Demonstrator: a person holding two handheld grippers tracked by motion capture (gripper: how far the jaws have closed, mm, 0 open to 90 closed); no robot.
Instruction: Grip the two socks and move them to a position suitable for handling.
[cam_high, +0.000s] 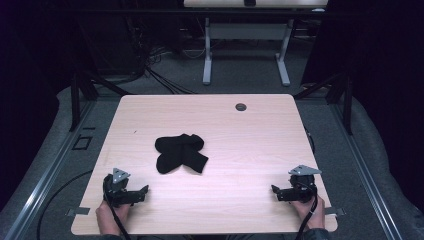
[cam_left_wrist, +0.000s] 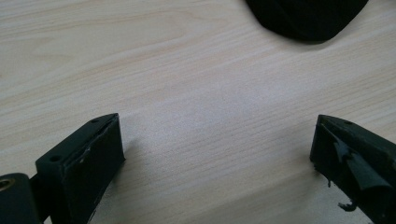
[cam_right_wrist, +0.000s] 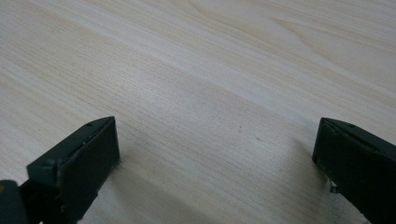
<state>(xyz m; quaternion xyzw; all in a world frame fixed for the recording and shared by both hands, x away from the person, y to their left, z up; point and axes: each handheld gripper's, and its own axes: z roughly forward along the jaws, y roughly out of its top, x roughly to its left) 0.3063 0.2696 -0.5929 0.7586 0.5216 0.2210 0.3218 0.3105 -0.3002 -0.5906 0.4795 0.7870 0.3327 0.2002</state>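
Across the middle of the high view spreads the pale wooden table (cam_high: 260, 150), square to the person, with a small dark grommet (cam_high: 241, 106) set near its far edge; its bare grain also fills the ground beneath both gripper views. Beyond it stands the base of a white desk frame (cam_high: 245, 55) on a grey carpeted floor, with cables trailing in the dark behind.

On the table, a little left of centre, lies a heap of black socks (cam_high: 180, 153), crossed and overlapping so that single pieces are hard to tell apart. Likely they were dropped there loose, within reach of both arms, for sorting or pairing.

Next down in size come the two tools. At the near left corner the left gripper (cam_high: 142, 192) rests low on the table, held by a hand at the edge, its jaws spread wide with nothing between them; in its own view the rounded edge of the sock pile (cam_left_wrist: 306, 18) shows ahead, well apart from the jaws. At the near right the right gripper (cam_high: 276, 191) sits likewise, jaws wide and bare, aimed inward over plain wood (cam_right_wrist: 210, 93). Both seem parked at the ready, apart from the socks, before any reach begins
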